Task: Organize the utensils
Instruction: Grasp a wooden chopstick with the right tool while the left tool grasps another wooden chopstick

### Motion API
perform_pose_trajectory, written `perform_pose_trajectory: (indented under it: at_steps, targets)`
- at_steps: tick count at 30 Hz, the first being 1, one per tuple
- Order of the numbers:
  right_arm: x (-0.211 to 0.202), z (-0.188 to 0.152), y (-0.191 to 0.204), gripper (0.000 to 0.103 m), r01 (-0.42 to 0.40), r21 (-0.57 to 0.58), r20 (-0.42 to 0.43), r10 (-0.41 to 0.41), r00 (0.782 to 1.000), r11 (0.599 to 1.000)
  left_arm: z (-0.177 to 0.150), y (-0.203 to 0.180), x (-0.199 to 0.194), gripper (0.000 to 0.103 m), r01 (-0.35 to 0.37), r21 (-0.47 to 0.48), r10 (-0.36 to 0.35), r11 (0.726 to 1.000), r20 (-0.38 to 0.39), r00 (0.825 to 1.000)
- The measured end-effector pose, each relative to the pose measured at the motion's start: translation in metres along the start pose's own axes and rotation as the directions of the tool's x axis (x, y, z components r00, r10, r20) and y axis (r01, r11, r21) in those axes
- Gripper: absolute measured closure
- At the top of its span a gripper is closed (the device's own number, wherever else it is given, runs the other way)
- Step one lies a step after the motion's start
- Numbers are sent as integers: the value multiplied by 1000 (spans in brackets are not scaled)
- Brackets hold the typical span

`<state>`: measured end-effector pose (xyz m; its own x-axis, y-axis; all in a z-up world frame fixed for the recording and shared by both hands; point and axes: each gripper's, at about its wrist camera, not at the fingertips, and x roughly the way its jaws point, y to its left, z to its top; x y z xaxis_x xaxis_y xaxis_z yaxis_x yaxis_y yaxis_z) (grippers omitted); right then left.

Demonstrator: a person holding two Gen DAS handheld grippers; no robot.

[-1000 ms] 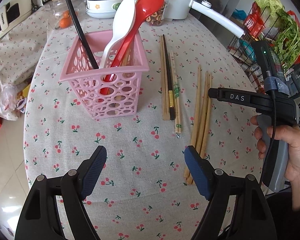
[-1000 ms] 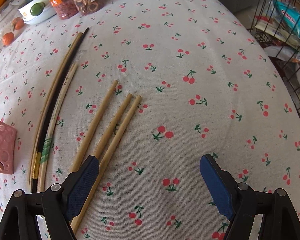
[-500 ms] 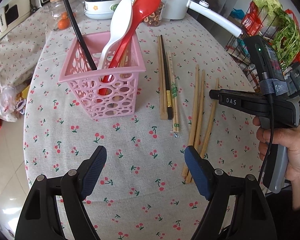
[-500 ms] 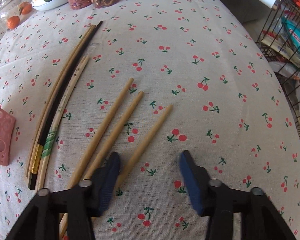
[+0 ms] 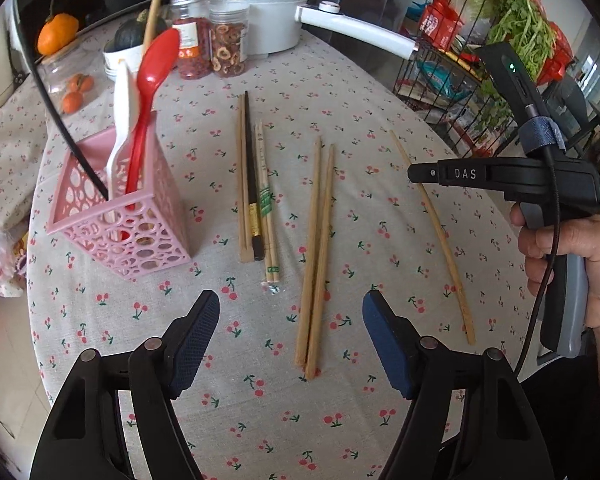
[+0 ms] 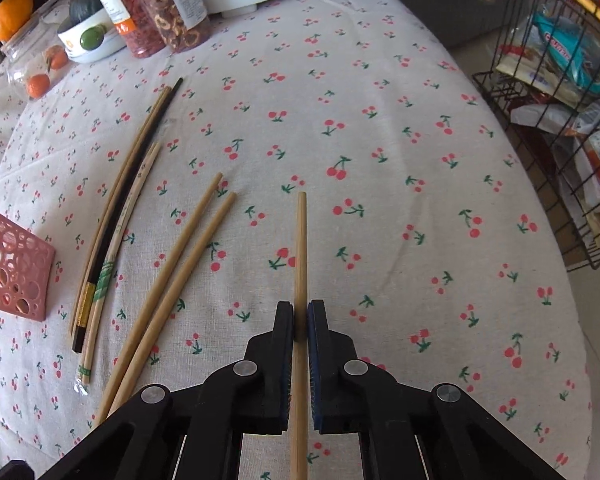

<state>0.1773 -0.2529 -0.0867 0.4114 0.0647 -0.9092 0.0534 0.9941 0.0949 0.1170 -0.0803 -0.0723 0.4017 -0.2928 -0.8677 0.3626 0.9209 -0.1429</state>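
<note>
My right gripper (image 6: 300, 314) is shut on a bamboo chopstick (image 6: 301, 248), which also shows in the left wrist view (image 5: 440, 240) under the right gripper (image 5: 414, 172). Two more bamboo chopsticks (image 6: 172, 292) (image 5: 316, 256) lie to its left on the cloth. Further left lies a bundle of thin chopsticks with a black one (image 6: 116, 220) (image 5: 256, 200). A pink perforated basket (image 5: 116, 216) (image 6: 12, 268) holds a red spoon (image 5: 148, 96), a white spoon (image 5: 120, 120) and a black utensil handle. My left gripper (image 5: 292, 328) is open and empty above the near ends of the two chopsticks.
A cherry-print cloth (image 6: 380, 120) covers the round table. At the back stand two jars (image 6: 160, 16), a bowl (image 6: 88, 36), oranges (image 6: 40, 80) and a white pot (image 5: 256, 4) with a long handle. A wire rack (image 6: 560, 100) of groceries stands off the right edge.
My right gripper closed on the rightmost bamboo chopstick, which moved right, apart from the other two. The left gripper moved a little closer to the table and stayed open.
</note>
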Motion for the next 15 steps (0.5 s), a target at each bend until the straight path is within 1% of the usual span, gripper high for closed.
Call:
perform_pose_trajectory:
  at_steps: [2,3,5,7,9,12,15]
  targets:
    - [-9,-1,-10,99,-23,21,16,23,1000,1000,8,-11,7,45,12,26,-11,1000,-20,1000]
    - [-13,-1,-15,99,-36,32,23,35,999,999,13,-15,13,49,28,23,-27,999,-38,999]
    - [-20,-1,-23,99,-59,50,38,57,998,997,24,-18,25,63,71,-11,-71,997,-75,995]
    - [-27,-2,-29,99,-82,63,52,79,996,995,34,-20,37,69,98,-49,-102,994,-99,990]
    - [-31,-3,-35,99,-106,74,61,101,993,992,45,-23,47,72,103,-71,-111,992,-107,988]
    - [-34,-1,-43,99,-131,90,71,125,990,987,61,-24,61,78,85,-84,-94,993,-110,989]
    - [-35,0,-49,99,-147,101,75,140,987,984,76,-26,78,82,63,-75,-71,995,-115,991]
